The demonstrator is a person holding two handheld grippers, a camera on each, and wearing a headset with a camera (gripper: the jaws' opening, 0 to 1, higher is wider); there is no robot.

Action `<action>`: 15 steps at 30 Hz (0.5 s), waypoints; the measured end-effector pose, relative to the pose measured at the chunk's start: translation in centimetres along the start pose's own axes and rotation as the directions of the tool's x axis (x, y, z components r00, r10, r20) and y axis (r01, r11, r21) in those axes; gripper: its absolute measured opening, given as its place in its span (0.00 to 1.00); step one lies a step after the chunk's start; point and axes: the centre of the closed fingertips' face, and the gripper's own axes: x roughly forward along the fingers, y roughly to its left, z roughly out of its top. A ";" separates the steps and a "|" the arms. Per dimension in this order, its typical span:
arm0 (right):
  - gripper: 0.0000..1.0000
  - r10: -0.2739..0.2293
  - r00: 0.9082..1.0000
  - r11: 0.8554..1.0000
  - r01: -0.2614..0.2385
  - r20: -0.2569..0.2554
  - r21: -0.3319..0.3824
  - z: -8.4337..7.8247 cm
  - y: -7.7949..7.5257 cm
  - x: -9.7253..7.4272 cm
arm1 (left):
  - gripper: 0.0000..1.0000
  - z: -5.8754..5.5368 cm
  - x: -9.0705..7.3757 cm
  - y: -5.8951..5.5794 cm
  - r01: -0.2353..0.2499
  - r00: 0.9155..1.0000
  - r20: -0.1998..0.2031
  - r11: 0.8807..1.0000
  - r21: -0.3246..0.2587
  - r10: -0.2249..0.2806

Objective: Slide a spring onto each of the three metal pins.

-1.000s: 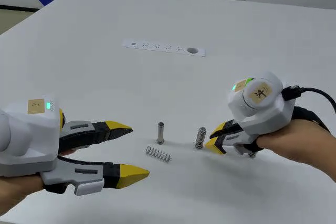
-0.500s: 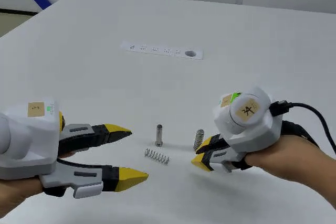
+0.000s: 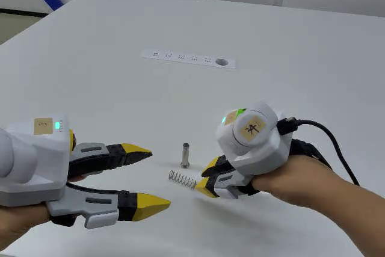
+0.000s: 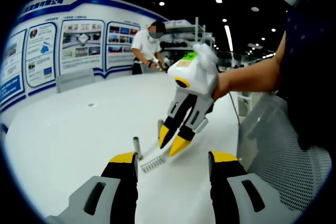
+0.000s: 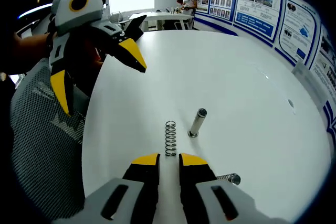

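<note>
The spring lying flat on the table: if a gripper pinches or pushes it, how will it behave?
The spring lies on its side, so a push would probably roll it. Its thin open coils look light and squashy; a hard pinch may flick it away.

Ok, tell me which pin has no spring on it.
The upright pin just beyond the loose spring is bare. The other pin, close beside the right gripper, carries a second spring.

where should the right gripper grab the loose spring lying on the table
Probably pinch the spring across its coils near the end facing the right gripper, coming from above. It lies flat, in line with the jaws, which leaves the far end free for the bare pin.
</note>
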 end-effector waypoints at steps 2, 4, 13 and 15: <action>0.15 0.002 1.000 1.000 -0.002 0.000 0.001 0.1 0.0 0.3 | 0.55 0.0 0.0 0.0 -0.001 1.000 0.000 1.000 -0.001 0.001; 0.16 0.008 1.000 1.000 -0.008 -0.005 0.002 0.1 0.1 0.7 | 0.55 -0.1 0.0 0.1 -0.002 1.000 -0.002 1.000 -0.001 0.002; 0.15 0.018 1.000 1.000 -0.017 -0.021 0.020 -0.3 0.0 2.0 | 0.55 -0.3 -0.2 0.2 -0.008 1.000 -0.010 1.000 -0.003 0.008; 0.15 0.018 1.000 1.000 -0.017 -0.023 0.024 -0.4 -0.1 2.1 | 0.55 -0.2 -0.3 0.2 -0.010 1.000 -0.009 1.000 -0.004 0.010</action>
